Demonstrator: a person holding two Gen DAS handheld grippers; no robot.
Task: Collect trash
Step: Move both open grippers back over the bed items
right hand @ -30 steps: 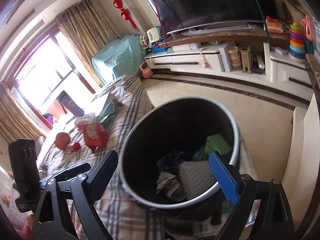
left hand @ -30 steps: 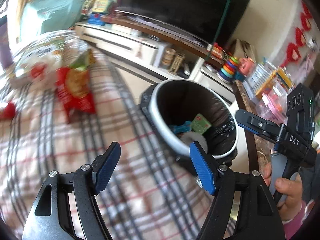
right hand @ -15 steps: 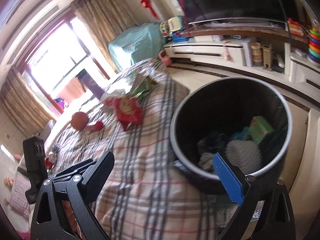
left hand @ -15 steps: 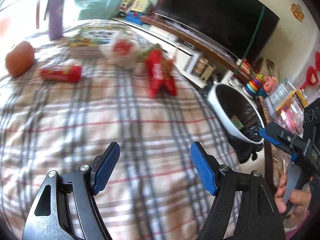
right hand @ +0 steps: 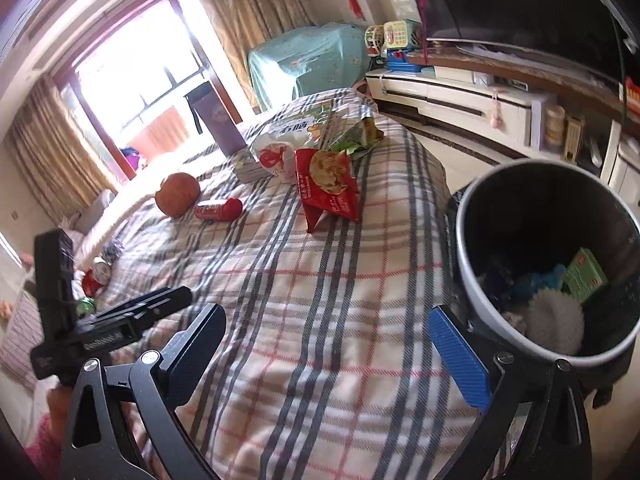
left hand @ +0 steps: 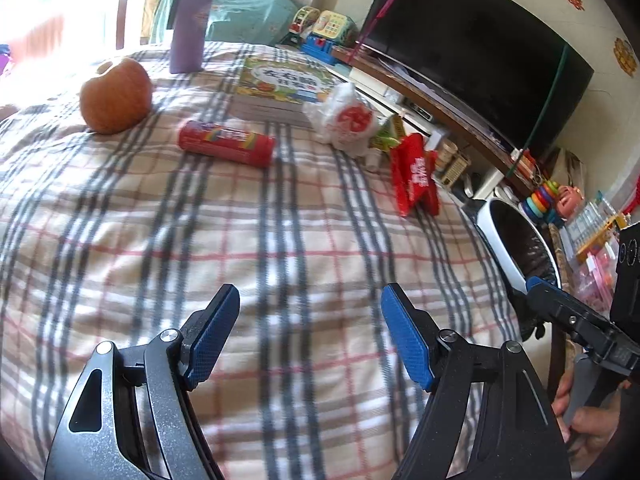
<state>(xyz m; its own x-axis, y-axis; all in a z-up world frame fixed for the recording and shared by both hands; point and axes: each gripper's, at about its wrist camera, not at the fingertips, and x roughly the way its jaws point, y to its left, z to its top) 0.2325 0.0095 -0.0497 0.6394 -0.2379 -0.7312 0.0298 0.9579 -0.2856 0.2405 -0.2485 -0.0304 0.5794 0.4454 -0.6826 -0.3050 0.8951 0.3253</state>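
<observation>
The left gripper (left hand: pixel 310 336) hangs over the plaid blanket (left hand: pixel 280 248) with its two blue pads spread apart and nothing between them. The right gripper (right hand: pixel 332 350) is released too, its jaws as wide as they go and empty, one pad over the blanket and the other just beside the rim of the one trash bin (right hand: pixel 472 280). That bin stands at the blanket's right edge, lined in black, and already holds a green carton (right hand: pixel 586 276), a blue scrap (right hand: pixel 538 282) and a white wad (right hand: pixel 554 322). Farther out on the blanket lies the trash not yet collected, in a loose cluster toward the far edge: one red snack bag (right hand: pixel 328 184) with a cookie picture, standing tented; one crumpled white plastic bag (left hand: pixel 346 120) with a red mark; and one green wrapper (right hand: pixel 356 138) just behind the red bag. The white bag rests against a stack of books (left hand: pixel 280 84), their exact count too blurred to tell. Left of these lies one red tube (left hand: pixel 226 143) on its side, and beside it one orange, apple-shaped fruit (left hand: pixel 116 96). One purple flask (left hand: pixel 188 20) stands upright at the far side. From the right wrist, two cans (right hand: pixel 94 278) show at the blanket's left edge, one red and one green, partly hidden behind the left gripper's handle. A hand (left hand: pixel 588 420) grips the right gripper's handle at the edge of the left wrist view.
</observation>
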